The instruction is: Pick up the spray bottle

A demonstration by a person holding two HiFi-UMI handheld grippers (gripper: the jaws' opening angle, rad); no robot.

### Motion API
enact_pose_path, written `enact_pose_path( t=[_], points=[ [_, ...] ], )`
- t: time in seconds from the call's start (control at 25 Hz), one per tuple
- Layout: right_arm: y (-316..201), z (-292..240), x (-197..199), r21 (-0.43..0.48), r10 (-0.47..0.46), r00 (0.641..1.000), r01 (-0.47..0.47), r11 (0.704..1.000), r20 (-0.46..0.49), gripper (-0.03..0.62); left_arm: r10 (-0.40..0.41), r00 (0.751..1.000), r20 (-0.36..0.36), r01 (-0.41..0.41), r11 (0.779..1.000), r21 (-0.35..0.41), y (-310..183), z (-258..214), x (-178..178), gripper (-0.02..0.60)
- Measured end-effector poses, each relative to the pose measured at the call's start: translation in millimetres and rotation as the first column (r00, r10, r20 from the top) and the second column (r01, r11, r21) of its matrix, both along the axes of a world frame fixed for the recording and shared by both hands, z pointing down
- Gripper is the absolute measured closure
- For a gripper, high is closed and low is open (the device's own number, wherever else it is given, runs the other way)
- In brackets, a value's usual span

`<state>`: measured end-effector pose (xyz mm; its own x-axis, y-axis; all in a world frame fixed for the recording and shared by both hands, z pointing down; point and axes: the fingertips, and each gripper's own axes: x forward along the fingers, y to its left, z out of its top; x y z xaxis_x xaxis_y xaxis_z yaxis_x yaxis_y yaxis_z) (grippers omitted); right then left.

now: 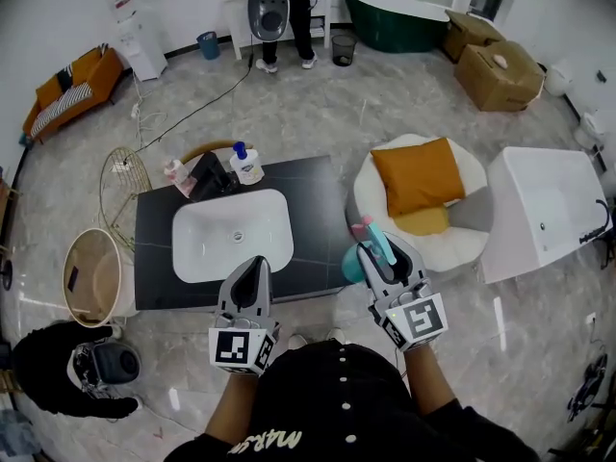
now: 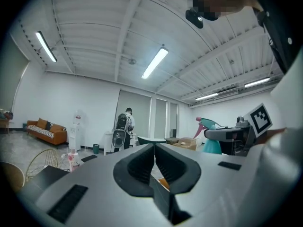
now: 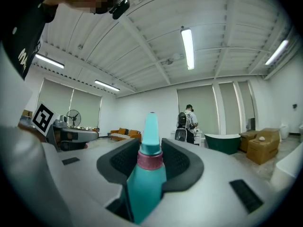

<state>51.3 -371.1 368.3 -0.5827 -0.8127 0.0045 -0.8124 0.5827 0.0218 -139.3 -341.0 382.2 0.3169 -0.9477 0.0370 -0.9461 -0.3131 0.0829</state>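
My right gripper (image 1: 383, 258) clamps the spray bottle (image 3: 147, 174) by its neck, long axis toward twelve o'clock; my left gripper (image 1: 254, 268), closed and empty, sits at nine o'clock.

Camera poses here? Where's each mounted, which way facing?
Head view: on the person's head, facing steeply down at the sink; shows both forearms, left gripper, right gripper holding the spray bottle.
Left gripper view: on the left gripper, facing level across the room, jaws shut; right gripper at right.
Right gripper view: on the right gripper, level, jaws clamping the spray bottle.
Shared: both gripper views show the backpack wearer and orange sofa.
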Motion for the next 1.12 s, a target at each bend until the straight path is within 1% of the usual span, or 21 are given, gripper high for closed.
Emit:
enact_pose_path(
  t=[0.16, 0.32, 1.12],
  points=[
    [-1, -3, 3, 0.007, 0.022, 1.0, -0.022, 1.0, 0.003, 0.456, 0.005, 1.0, 0.005, -0.005, 1.0, 0.019, -1, -7, 1, 0.565],
    [0, -2, 4, 0.004, 0.032, 0.999, -0.032, 0.999, -0.006, 0.456, 0.007, 1.0, 0.01, -0.007, 1.0, 0.02, 3, -10, 2, 0.565],
    [8, -2, -2, 0.008, 0.021, 0.999, -0.02, 1.0, -0.028, 0.456, -0.002, 1.0, -0.007, 0.002, 1.0, 0.003, 16, -1, -3, 0.565]
  ],
)
